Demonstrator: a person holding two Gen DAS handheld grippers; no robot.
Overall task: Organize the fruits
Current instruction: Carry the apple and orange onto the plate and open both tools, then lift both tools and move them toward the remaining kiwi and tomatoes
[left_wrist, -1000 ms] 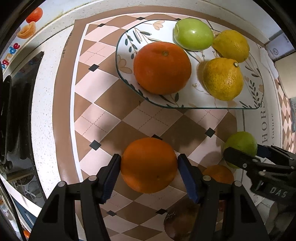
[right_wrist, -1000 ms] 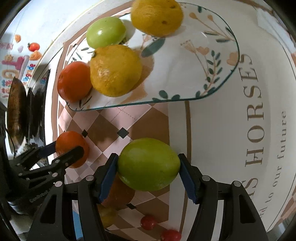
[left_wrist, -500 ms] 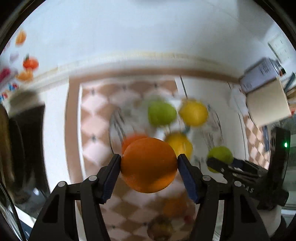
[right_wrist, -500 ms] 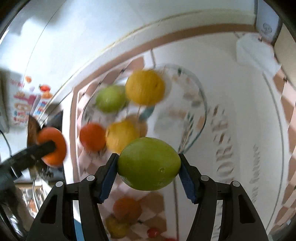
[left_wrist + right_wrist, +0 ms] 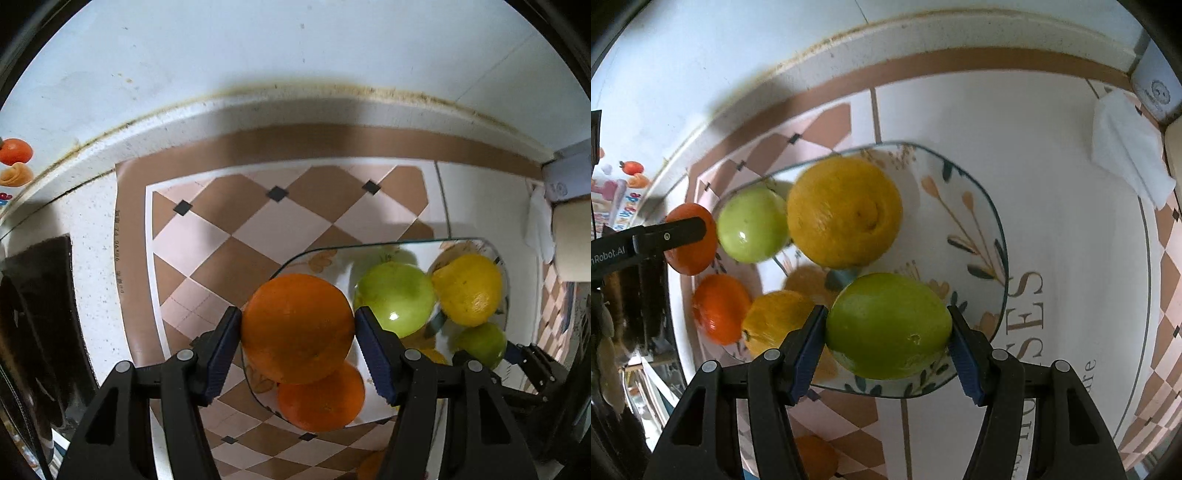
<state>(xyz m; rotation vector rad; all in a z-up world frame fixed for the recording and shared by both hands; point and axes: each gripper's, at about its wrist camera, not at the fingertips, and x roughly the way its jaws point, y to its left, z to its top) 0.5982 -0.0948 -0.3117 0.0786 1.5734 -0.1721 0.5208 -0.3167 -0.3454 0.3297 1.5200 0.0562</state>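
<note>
1. Above the left edge of the glass plate (image 5: 373,246), the left gripper (image 5: 297,354) has its jaws clamped on an orange (image 5: 297,326), held clear of the fruit below.
2. Directly beneath that orange, a second orange (image 5: 321,400) lies on the plate; right of it rest a green apple (image 5: 397,297) and a yellow citrus (image 5: 467,290).
3. Over the plate's near right part, the right gripper (image 5: 888,349) has its jaws closed on a green fruit (image 5: 888,325), with a second yellow citrus (image 5: 775,319) just left of it on the plate.
4. Beyond the plate's right rim, a white mat with lettering (image 5: 1071,240) covers the worktop.
5. Step in hand, by these views: carrying two fruits to the plate. Next, each gripper likely needs lowering onto a bare patch of plate, clear of neighbours, before its jaws part; a release on top of another fruit could send it rolling.
</note>
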